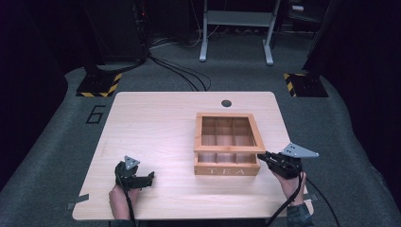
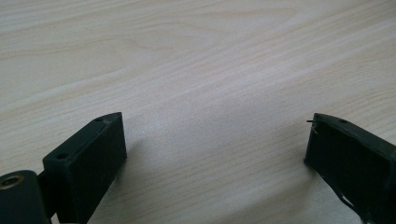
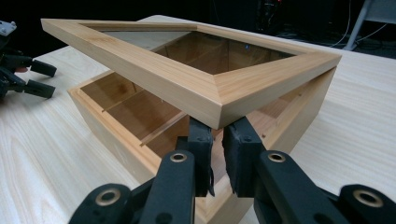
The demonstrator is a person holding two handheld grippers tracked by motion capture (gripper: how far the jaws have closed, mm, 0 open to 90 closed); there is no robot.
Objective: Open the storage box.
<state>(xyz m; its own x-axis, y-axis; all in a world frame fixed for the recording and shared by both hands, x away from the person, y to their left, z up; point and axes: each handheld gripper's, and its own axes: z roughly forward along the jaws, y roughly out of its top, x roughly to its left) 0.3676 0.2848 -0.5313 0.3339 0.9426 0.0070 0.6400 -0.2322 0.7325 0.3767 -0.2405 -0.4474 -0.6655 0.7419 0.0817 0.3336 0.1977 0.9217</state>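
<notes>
The right gripper (image 3: 217, 140), jaws nearly together, props the tea box's (image 1: 227, 165) lid (image 3: 205, 79) corner; left gripper (image 2: 215, 149) rests spread on the table (image 1: 156, 123).

- "TEA" – pale capital letters on the front wall of the wooden box (image 1: 226, 170), high view; the letters face the person's side of the table.
- "6" – big dark digit on the grey floor (image 1: 96, 114), just left of the table's far left corner, near the black/yellow striped base plate (image 1: 98, 85).
- Black/yellow hazard stripes – warning marking, no words, on that plate & on a 2nd base plate (image 1: 302, 84) at the far right.
- Gripper views: no readable text on table top, box lid or jaws.
</notes>
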